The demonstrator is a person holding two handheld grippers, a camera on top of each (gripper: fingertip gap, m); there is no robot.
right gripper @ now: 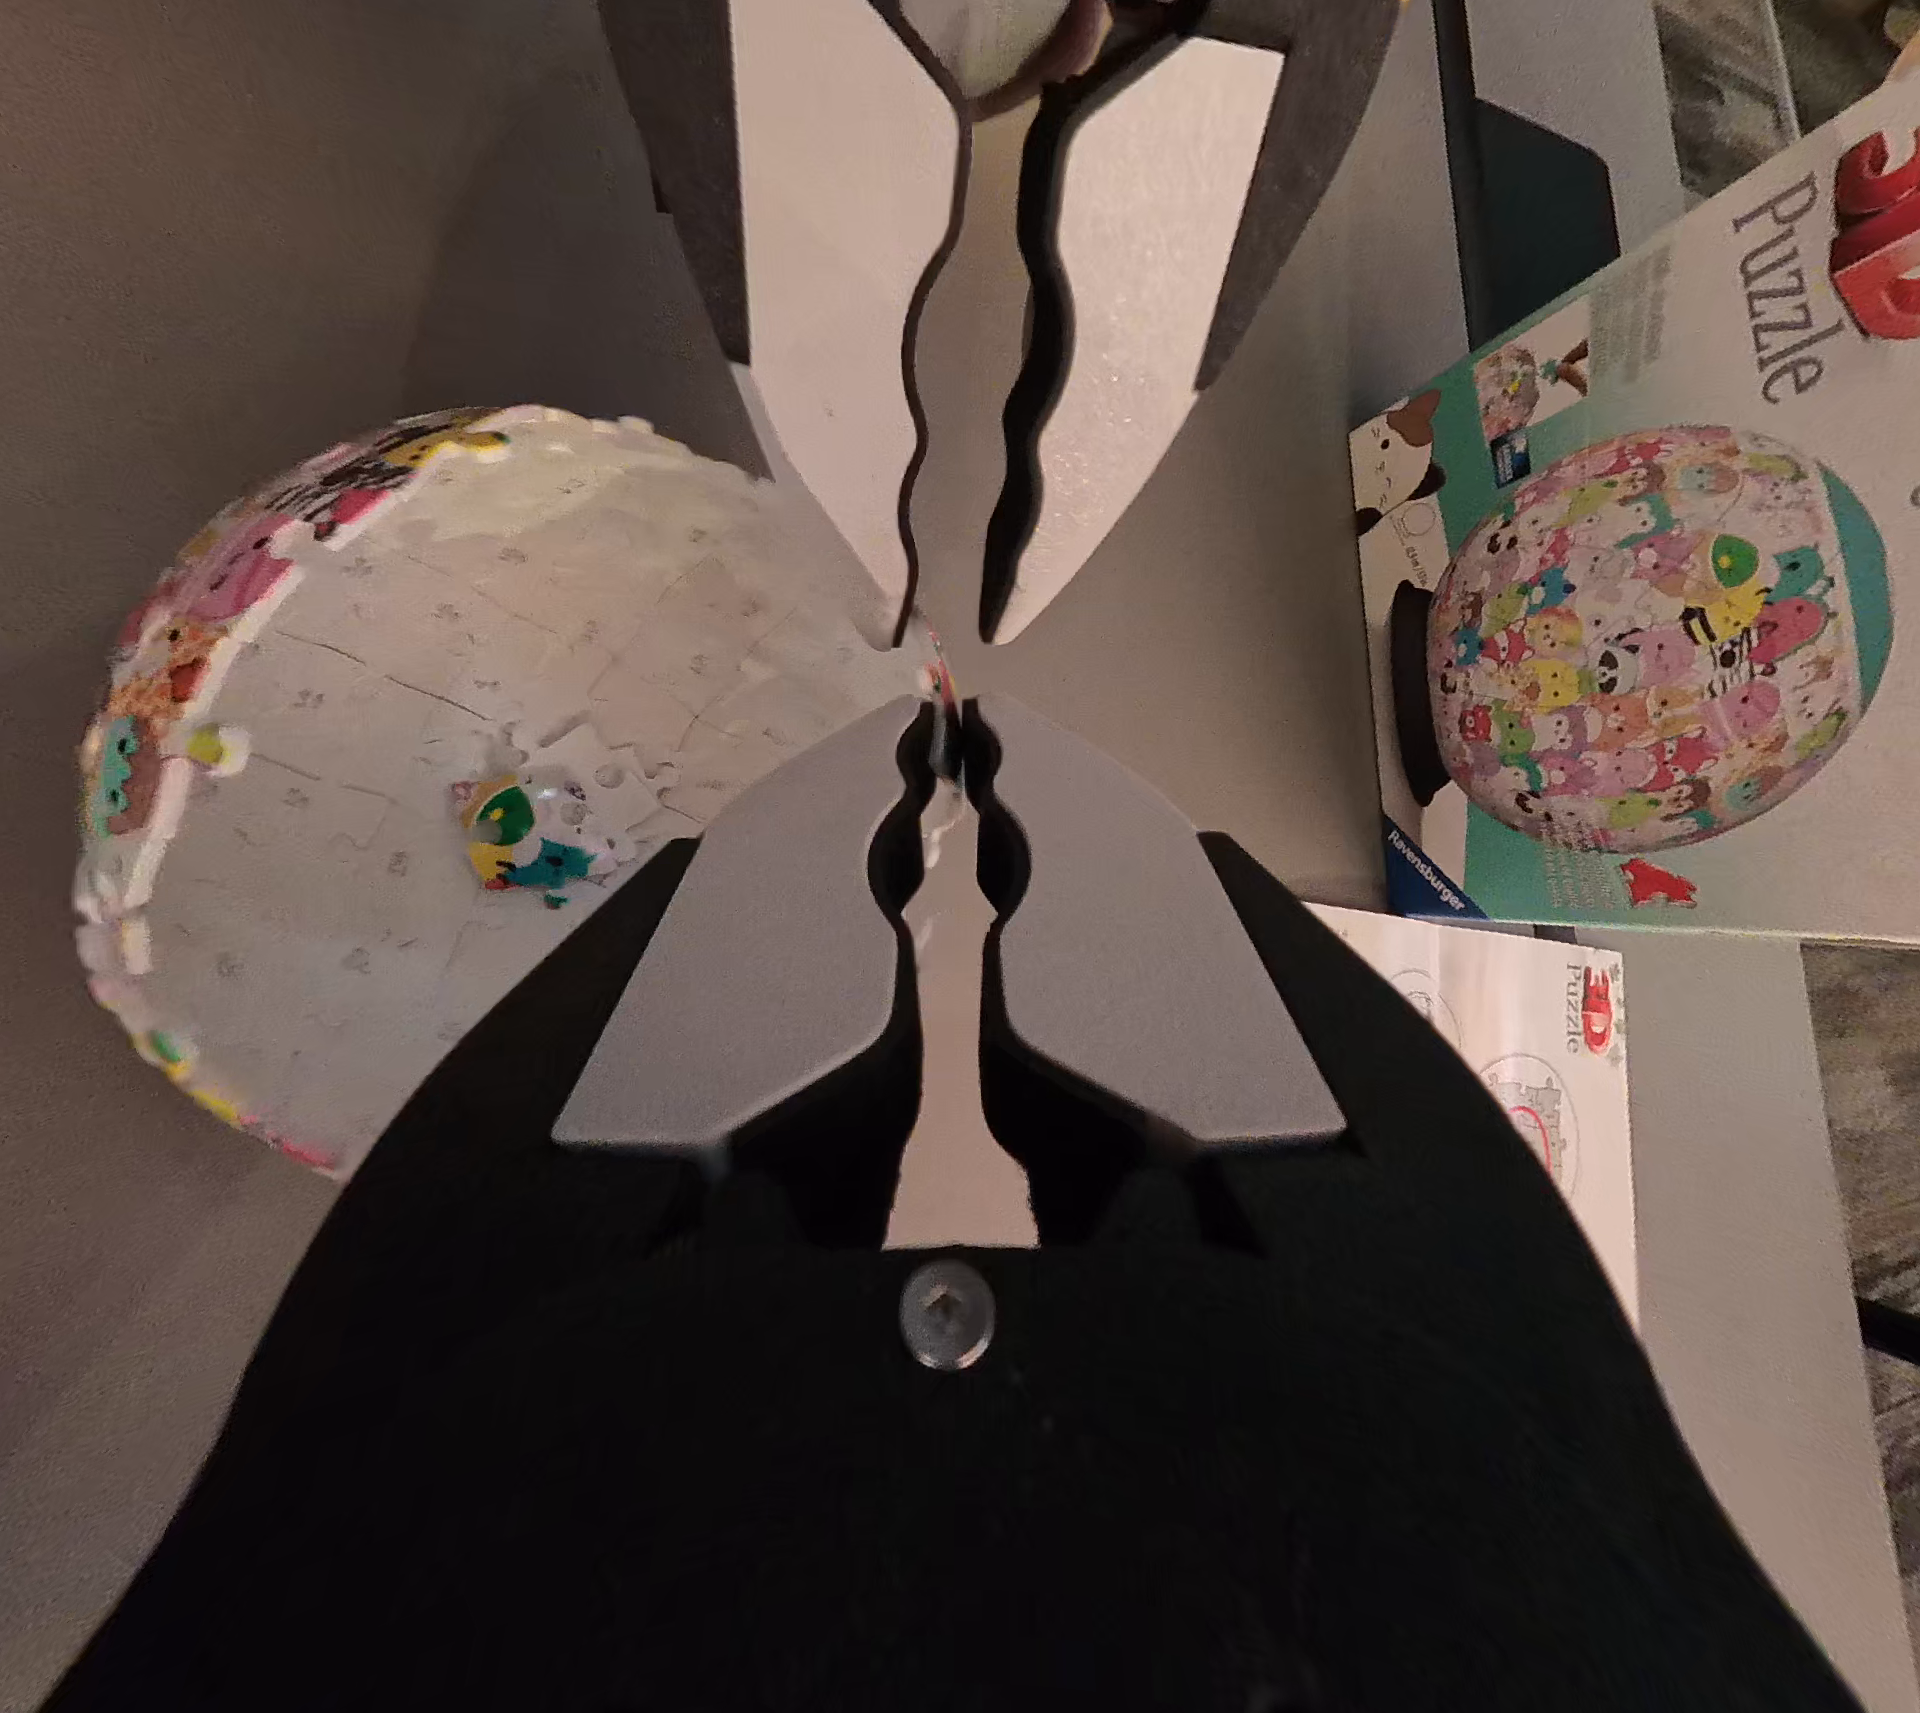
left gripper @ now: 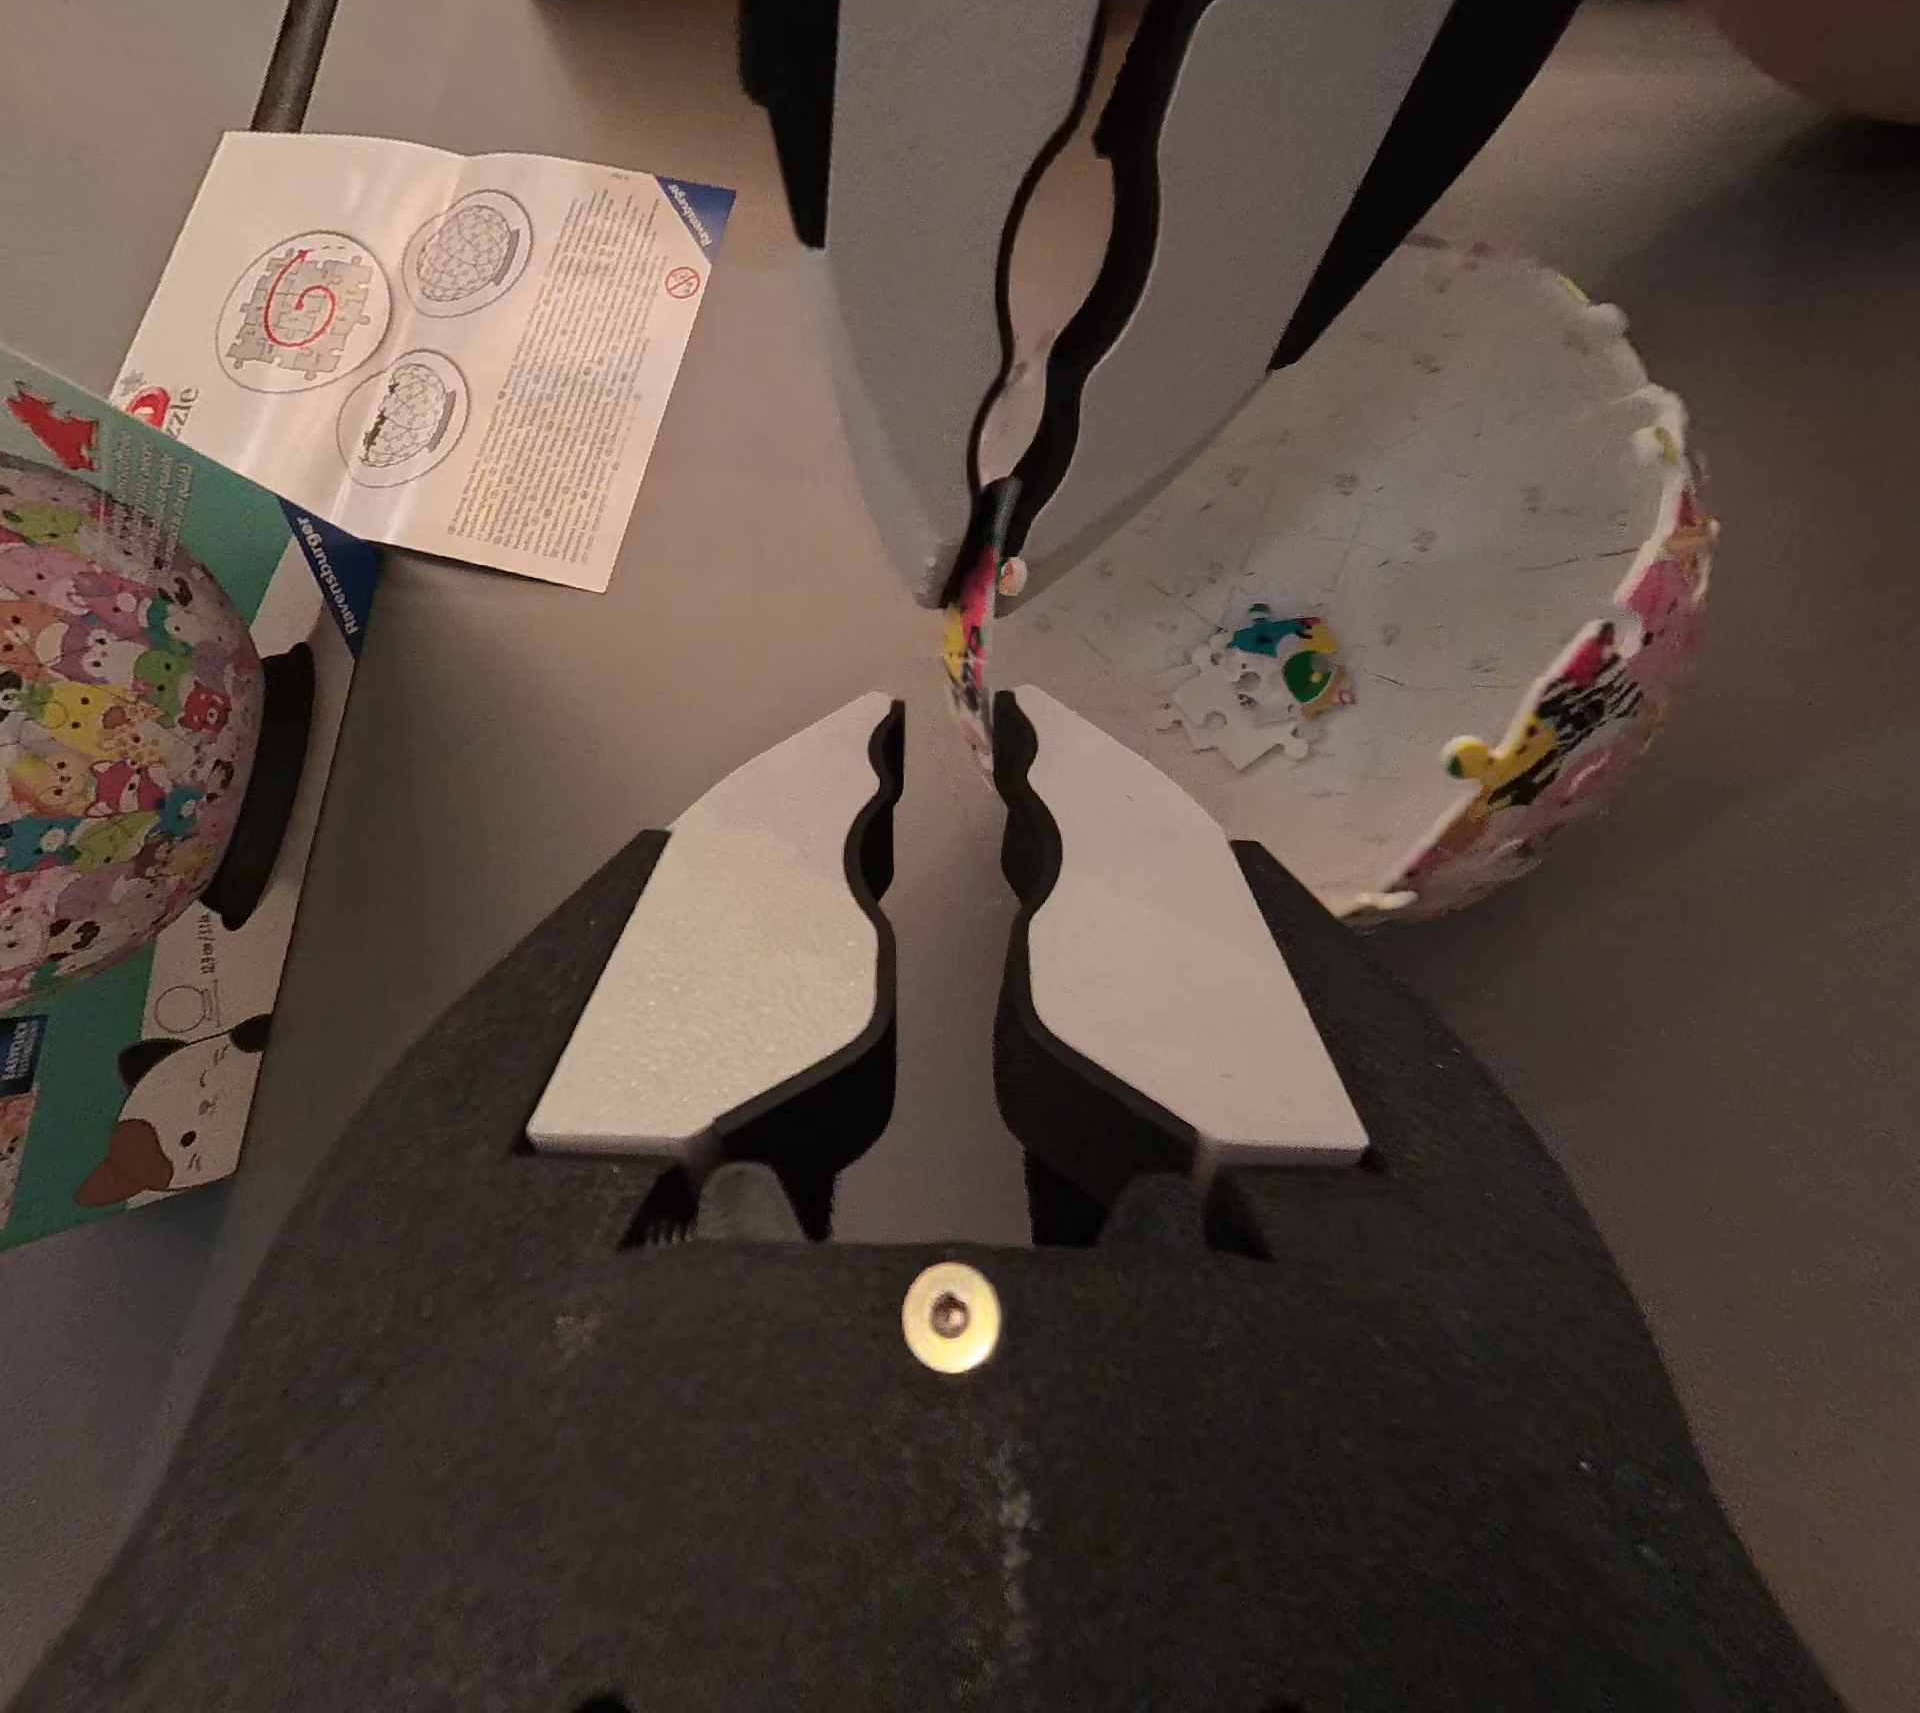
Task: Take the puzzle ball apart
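Rim of the half-open puzzle ball (left gripper: 1351,583) is pinched by the right gripper (left gripper: 977,567) at twelve o'clock; the left gripper (left gripper: 948,713), slightly parted, seemingly straddles it unclamped.

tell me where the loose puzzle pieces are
In the left wrist view the loose puzzle pieces lie at the bottom of the open half ball, right of both claws.

On the table (left gripper: 1558,1248) the half puzzle ball (left gripper: 1455,572) lies open with loose pieces (left gripper: 1262,687) inside, the two grippers (left gripper: 948,707) (right gripper: 943,718) meeting tip to tip at its rim, the leaflet (left gripper: 436,354) and box (left gripper: 135,728) on its other side.
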